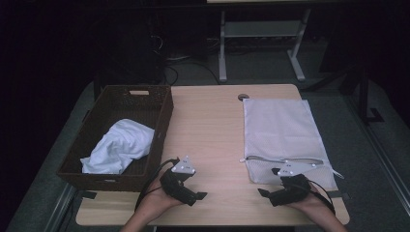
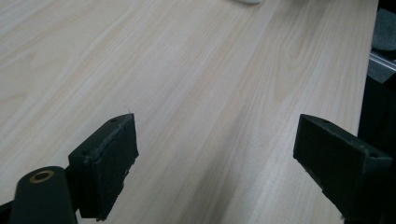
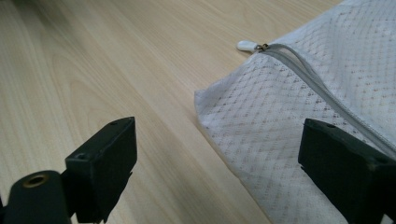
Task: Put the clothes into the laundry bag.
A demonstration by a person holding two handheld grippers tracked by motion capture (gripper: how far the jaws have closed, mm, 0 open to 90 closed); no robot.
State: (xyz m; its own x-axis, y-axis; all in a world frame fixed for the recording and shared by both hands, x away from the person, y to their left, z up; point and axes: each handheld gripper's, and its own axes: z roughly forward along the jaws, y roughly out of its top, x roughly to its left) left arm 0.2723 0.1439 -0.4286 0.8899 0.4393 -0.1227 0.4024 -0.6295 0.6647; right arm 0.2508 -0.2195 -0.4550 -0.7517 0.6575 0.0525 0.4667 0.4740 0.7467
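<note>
Working surface: my wooden table point(image 1: 212, 125) spans the middle of the high view, bare wood at the centre.
Basket: a dark woven basket point(image 1: 164, 113) sits at nine o'clock, touching the table's left edge.
Mesh bag: a white mesh bag point(image 1: 280, 125) lies flat at three o'clock, its zipper point(image 1: 283, 160) running across near my end.
Cloth: a white cloth point(image 1: 121, 145) lies crumpled inside the basket.
Right tongs: my right gripper point(image 1: 267, 195), at five o'clock, has jaws spread wide, gripping nothing; the bag's near corner point(image 3: 243, 126) lies between them.
Left tongs: my left gripper point(image 1: 199, 197), at seven o'clock, jaws wide apart over bare wood.
Zipper pull: small white tab point(image 3: 246, 45) at the zipper's end.
</note>
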